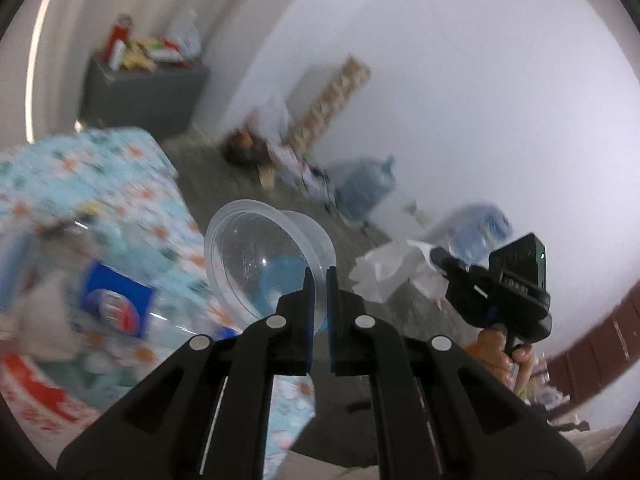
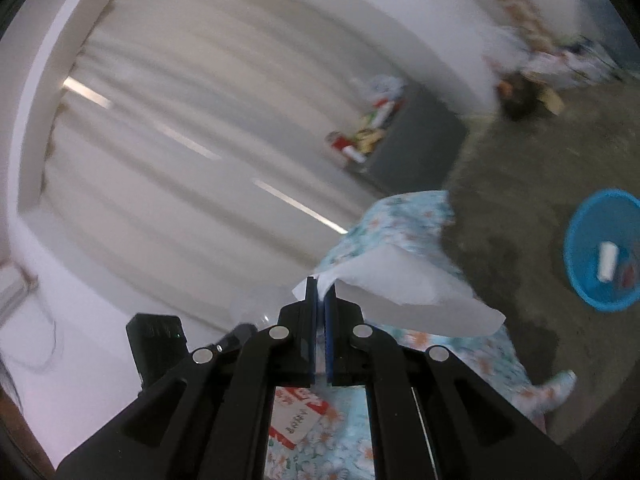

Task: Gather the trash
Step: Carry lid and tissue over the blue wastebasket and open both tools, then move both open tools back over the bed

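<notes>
A: Entry, left gripper (image 1: 319,276). What is it carrying?

B: A clear plastic cup (image 1: 269,258). The jaws are pinching its rim, nearly closed, only the thin wall between the pads. The cup is hanging out ahead of the fingers, mouth tilting toward the camera, empty and see-through, faint scuffs inside. It is sitting in the air just off the table's near edge.

A: Right gripper (image 2: 321,290)?

B: Gripping one edge of a white paper sheet (image 2: 396,292), jaws tight on it. The sheet is flapping to the right of the fingers, uncreased, over the table corner. In the left view the same paper (image 1: 390,270) is looking crumpled ahead of the right gripper (image 1: 438,256), with a hand (image 1: 500,354) under it on the grip.

A: Edges and free room?

B: The table (image 1: 120,184) is wearing a blue floral cloth; its corner is pointing into open grey floor (image 1: 404,312). On it, blurred, a bottle with a blue label (image 1: 120,300) is lying. In the right view a blue basket (image 2: 604,248) is standing on the floor (image 2: 520,184), well apart from the table (image 2: 404,220), already holding a white roll-like piece (image 2: 607,262). The floor between table and basket is lying bare.

A: Farther out?

B: A grey cabinet (image 1: 140,96) with clutter on top is standing against the curtain. Bags and a blue jug (image 1: 366,184) are lining the white wall. Everything distant is smearing.
</notes>
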`<state>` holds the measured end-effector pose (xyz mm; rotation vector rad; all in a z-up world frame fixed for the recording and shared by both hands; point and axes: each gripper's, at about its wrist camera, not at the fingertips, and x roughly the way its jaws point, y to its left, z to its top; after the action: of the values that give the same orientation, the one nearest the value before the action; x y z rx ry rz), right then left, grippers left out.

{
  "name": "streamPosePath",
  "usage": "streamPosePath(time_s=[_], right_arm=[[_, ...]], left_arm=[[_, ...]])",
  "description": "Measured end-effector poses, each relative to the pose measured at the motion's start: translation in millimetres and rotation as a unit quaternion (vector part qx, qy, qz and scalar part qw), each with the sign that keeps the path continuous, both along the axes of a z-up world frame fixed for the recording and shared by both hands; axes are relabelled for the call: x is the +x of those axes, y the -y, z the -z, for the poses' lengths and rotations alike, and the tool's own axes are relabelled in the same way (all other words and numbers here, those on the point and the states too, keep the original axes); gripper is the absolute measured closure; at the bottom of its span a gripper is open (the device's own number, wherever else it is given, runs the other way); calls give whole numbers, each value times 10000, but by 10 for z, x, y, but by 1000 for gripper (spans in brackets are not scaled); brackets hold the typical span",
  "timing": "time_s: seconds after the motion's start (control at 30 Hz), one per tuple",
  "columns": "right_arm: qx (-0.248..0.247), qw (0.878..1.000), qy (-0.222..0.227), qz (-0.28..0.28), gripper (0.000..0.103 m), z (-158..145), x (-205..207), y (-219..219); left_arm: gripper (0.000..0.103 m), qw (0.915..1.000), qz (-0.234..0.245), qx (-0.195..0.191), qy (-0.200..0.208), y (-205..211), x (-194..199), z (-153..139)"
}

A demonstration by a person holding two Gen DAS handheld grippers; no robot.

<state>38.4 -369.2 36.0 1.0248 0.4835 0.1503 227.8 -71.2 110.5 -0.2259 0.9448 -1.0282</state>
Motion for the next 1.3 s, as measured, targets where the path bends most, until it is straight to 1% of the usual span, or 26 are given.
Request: streamPosePath(time_s=[0.17, 0.23, 0.27, 0.37, 0.4, 0.47, 0.53, 0.57, 0.6, 0.67, 0.7, 0.73, 0.8, 0.83, 0.87, 0.9, 0.93, 0.97, 1.0, 1.03, 1.07, 1.1, 1.13, 1.17, 1.2, 1.3], right_arm=[[478, 9974, -289, 445, 100, 460, -194, 409], [628, 9953, -426, 603, 100, 631, -220, 557], [767, 9935, -500, 682, 100, 772, -229, 671], [1008, 9888, -703, 849, 100, 1046, -263, 906], [1096, 9864, -780, 939, 100, 1167, -252, 1009], [1312, 9816, -894, 1063, 100, 1377, -215, 1190], [1546, 9760, -971, 1186, 100, 1588, -187, 1364], [1672, 9728, -1025, 1237, 100, 1716, -147, 1475], [1761, 9710, -1031, 1249, 100, 1812, -112, 1552], [2018, 9626, -1130, 1413, 99, 2056, -46, 1724], [2080, 9613, -1129, 1414, 99, 2144, -1, 1782], [2240, 9571, -1149, 1432, 99, 2287, 41, 1865], [2481, 9499, -1215, 1462, 98, 2478, 106, 1984], [2579, 9486, -1177, 1405, 97, 2552, 148, 2033], [2710, 9452, -1177, 1392, 97, 2667, 190, 2097], [2775, 9407, -1278, 1477, 97, 2766, 205, 2159], [2810, 9367, -1368, 1580, 96, 2911, 226, 2238], [2872, 9342, -1372, 1608, 90, 2993, 227, 2285], [3029, 9272, -1444, 1663, 61, 3156, 226, 2342], [3189, 9172, -1603, 1769, 35, 3323, 204, 2381], [3444, 9030, -1741, 1892, 33, 3549, 156, 2407], [3635, 8914, -1865, 1963, 33, 3698, 107, 2410], [3844, 8725, -2119, 2146, 33, 3858, 5, 2384], [3929, 8646, -2180, 2248, 33, 3914, -63, 2353], [3993, 8617, -2121, 2302, 33, 3960, -130, 2323], [3994, 8627, -2094, 2287, 32, 3994, -242, 2207]], left_arm=[[100, 9977, 507, 396, -201, 748, -89, 302], [100, 9951, 711, 581, -356, 1089, -113, 466], [100, 9938, 798, 650, -412, 1206, -129, 529], [100, 9870, 1109, 996, -607, 1689, -108, 827], [100, 9824, 1291, 1165, -688, 1907, -115, 967], [100, 9763, 1437, 1430, -751, 2197, -114, 1162], [100, 9667, 1673, 1773, -774, 2554, -121, 1434], [100, 9635, 1725, 1895, -776, 2673, -106, 1523], [100, 9577, 1834, 2080, -773, 2860, -109, 1683], [100, 9522, 1933, 2234, -777, 3076, -100, 1885], [99, 9484, 1983, 2356, -751, 3209, -89, 2019], [99, 9446, 2029, 2466, -753, 3317, -78, 2145], [100, 9391, 2041, 2664, -740, 3513, -33, 2345], [100, 9368, 2064, 2738, -704, 3609, -13, 2447], [99, 9350, 2105, 2772, -685, 3700, 25, 2525], [99, 9334, 2150, 2802, -641, 3780, 40, 2617], [97, 9339, 2103, 2834, -573, 3851, 66, 2695], [84, 9351, 2051, 2840, -542, 3905, 88, 2732], [61, 9371, 1968, 2831, -539, 3964, 112, 2802], [53, 9377, 1897, 2863, -534, 3995, 109, 2849], [51, 9372, 1842, 2918, -510, 4025, 116, 2879], [51, 9348, 1833, 3004, -490, 4053, 108, 2903], [51, 9329, 1849, 3053, -490, 4058, 84, 2910], [49, 9317, 1882, 3065, -500, 4064, 76, 2901], [45, 9328, 1909, 3018, -487, 4067, 71, 2869], [41, 9375, 1908, 2891, -324, 4003, 45, 2707]])
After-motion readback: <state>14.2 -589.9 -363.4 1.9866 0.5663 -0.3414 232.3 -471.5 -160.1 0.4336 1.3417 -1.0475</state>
